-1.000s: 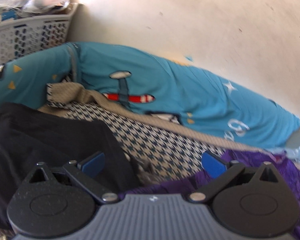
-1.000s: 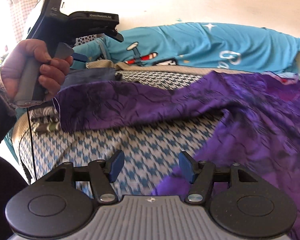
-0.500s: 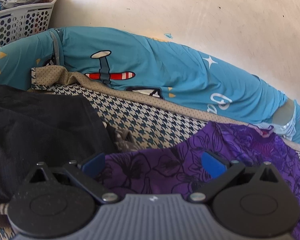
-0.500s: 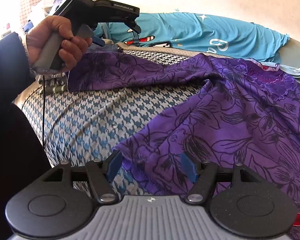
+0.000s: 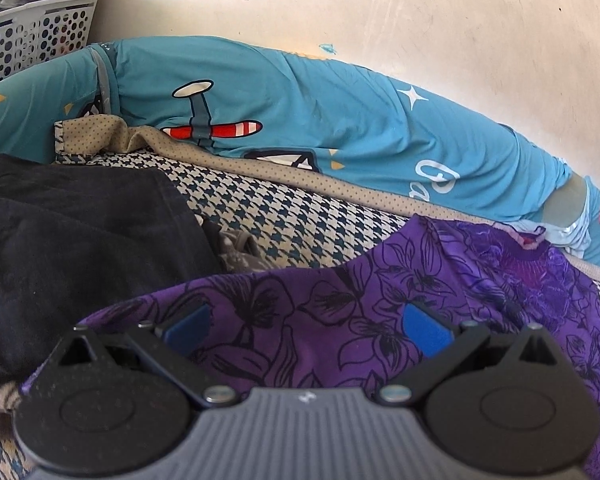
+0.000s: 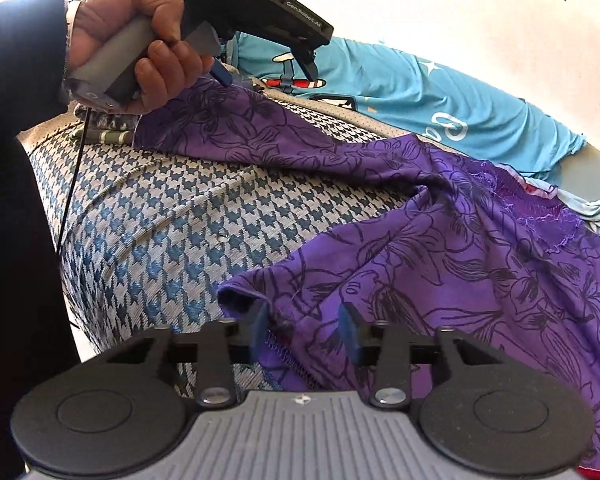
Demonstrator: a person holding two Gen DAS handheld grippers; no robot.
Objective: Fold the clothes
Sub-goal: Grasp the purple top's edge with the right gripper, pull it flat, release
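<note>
Right tool [image 6: 303, 332]: closing at this moment, blue pads not yet pressed together, with the stitched hem corner of the purple garment [image 6: 460, 264] bunched between them. Best to let the pads finish closing squarely on that hem, taking both layers and not just the curled edge that pokes out past the left pad. Worth keeping the patterned cover of the bed [image 6: 172, 216] just beneath out of the bite. No lifting until the pinch looks firm.

Left tool [image 5: 306, 328]: spread wide, pinching nothing, with the purple sleeve lying flat between and under its pads. Seen from the right wrist, gripped by a hand [image 6: 140, 40] and tipped down at the far end of that sleeve, one pad touching or almost touching the cloth. Probably wants to close on the sleeve end too, so both corners rise level and the fold lands straight.

Further out from the left tool: a black garment [image 5: 80, 240] on its left, a teal bolster [image 5: 300, 112] with a plane print ahead against the wall, and a laundry basket [image 5: 32, 32] beyond at far left.

Against a second ago: right pads then stood wider, over bare bed cover, with the purple edge only off to their right; now narrower, with the hem inside. Left tool then looked onto the black garment and cover; now purple cloth fills the gap between its pads.
</note>
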